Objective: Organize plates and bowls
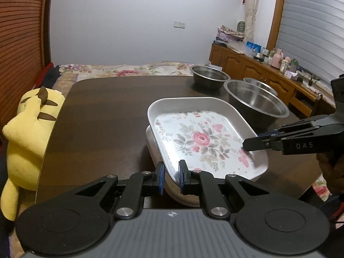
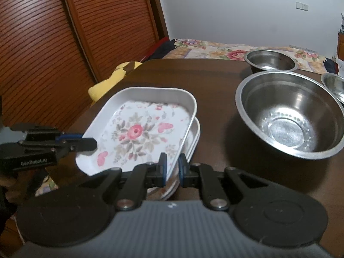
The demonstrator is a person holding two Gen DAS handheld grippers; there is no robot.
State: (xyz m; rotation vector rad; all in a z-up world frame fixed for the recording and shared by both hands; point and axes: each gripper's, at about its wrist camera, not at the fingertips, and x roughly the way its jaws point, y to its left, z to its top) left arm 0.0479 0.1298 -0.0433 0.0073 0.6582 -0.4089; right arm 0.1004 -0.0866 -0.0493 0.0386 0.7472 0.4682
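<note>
The floral square plate (image 1: 202, 139), tilted over a second plate (image 2: 193, 142) near the surface's (image 1: 107, 107) front edge, is pinched on two rims by the left hand-held gripper (image 1: 172, 172) and right hand-held gripper (image 2: 172, 167), so uneven lowering could, seemingly, seat it crooked or knock the steel bowl (image 2: 290, 116).

Left half of the dark table (image 1: 103, 111) lay bare and passable; right side blocked by the floral tray (image 1: 202, 137) and three steel bowls (image 1: 258, 105).
</note>
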